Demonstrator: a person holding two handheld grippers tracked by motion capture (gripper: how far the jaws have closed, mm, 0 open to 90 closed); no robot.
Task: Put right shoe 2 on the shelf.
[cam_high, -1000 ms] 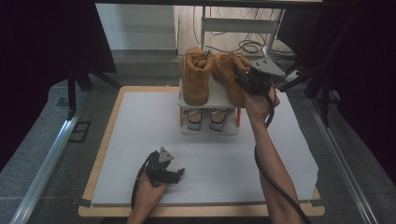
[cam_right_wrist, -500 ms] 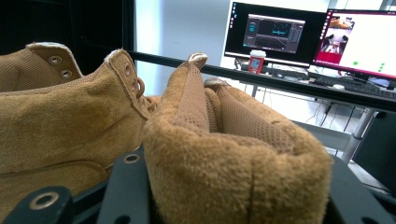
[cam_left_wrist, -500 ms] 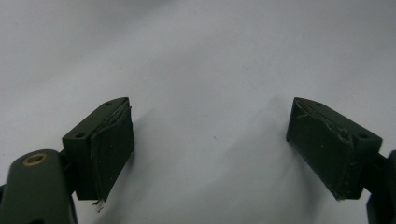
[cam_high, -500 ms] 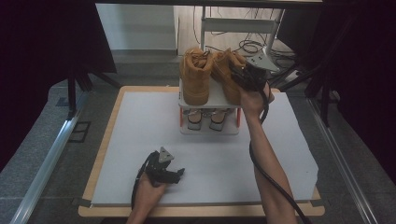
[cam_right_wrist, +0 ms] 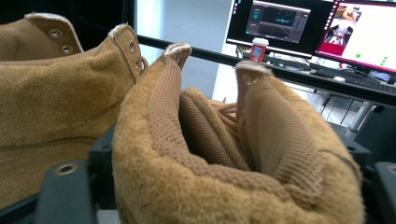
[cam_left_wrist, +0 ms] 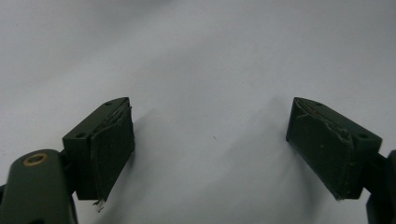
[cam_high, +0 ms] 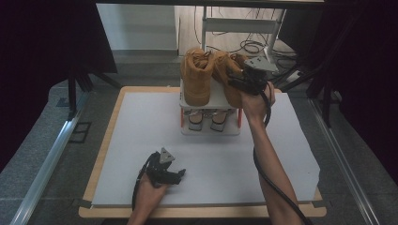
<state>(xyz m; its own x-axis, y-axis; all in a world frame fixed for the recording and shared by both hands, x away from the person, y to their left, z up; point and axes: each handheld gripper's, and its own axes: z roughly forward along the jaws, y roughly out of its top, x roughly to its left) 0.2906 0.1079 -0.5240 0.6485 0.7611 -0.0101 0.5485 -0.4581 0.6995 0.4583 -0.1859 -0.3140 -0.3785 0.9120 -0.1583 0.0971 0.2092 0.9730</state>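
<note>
Two tan suede boots stand side by side on top of a small white rack at the back of the mat. The left boot stands free. At the heel collar of the right boot is my right gripper. Its jaws have just been opening, and the collar sits between its black fingers. My left gripper rests low over the mat near the front edge, open, with nothing between its pads.
A pair of pale shoes sits on the rack's lower shelf. The grey mat covers a wooden table. Monitors and a red-and-white cup stand behind the boots. Cables lie on the floor beyond.
My right gripper and the right boot have shifted slightly left, closer to the left boot. The left gripper has stayed put.
</note>
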